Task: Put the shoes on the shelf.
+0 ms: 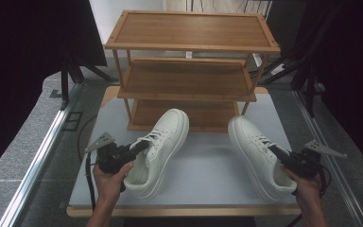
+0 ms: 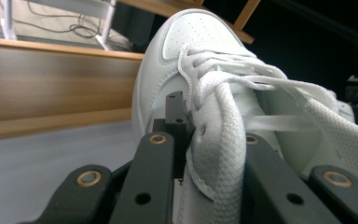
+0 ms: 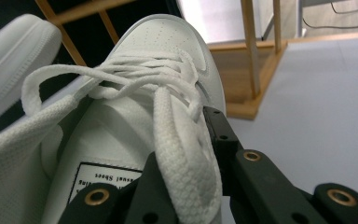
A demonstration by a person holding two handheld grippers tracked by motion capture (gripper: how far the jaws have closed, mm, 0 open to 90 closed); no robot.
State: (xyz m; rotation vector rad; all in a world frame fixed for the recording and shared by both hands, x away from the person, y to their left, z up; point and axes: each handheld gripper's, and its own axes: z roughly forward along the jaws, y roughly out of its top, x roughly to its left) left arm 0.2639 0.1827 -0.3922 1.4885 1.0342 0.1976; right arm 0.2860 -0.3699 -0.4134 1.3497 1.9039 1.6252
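On the grey worktop (image 1: 208, 170), in front of the wooden shoe rack (image 1: 189, 71) that stands at its far edge, two white sneakers are each held by a gripper. The left gripper (image 1: 139, 146) has its jaws closed on the side wall of the left sneaker (image 1: 163, 142) near the laces; in the left gripper view the collar edge sits pinched between the black jaws, toe pointing toward the rack. The right gripper (image 1: 276, 152) is clamped the same way on the opening rim of the right sneaker (image 1: 255, 151), whose toe also faces the rack's bottom shelf (image 1: 184, 113). Both grasps look done. The left shoe seems tilted, heel near the worktop's near edge and toe raised toward the lowest shelf, so lifting appears to be under way; whether the right shoe's sole is clear of the surface I cannot tell. All three shelves are bare. What remains, as I judge it, is carrying both shoes forward, setting them on a shelf, and letting go.
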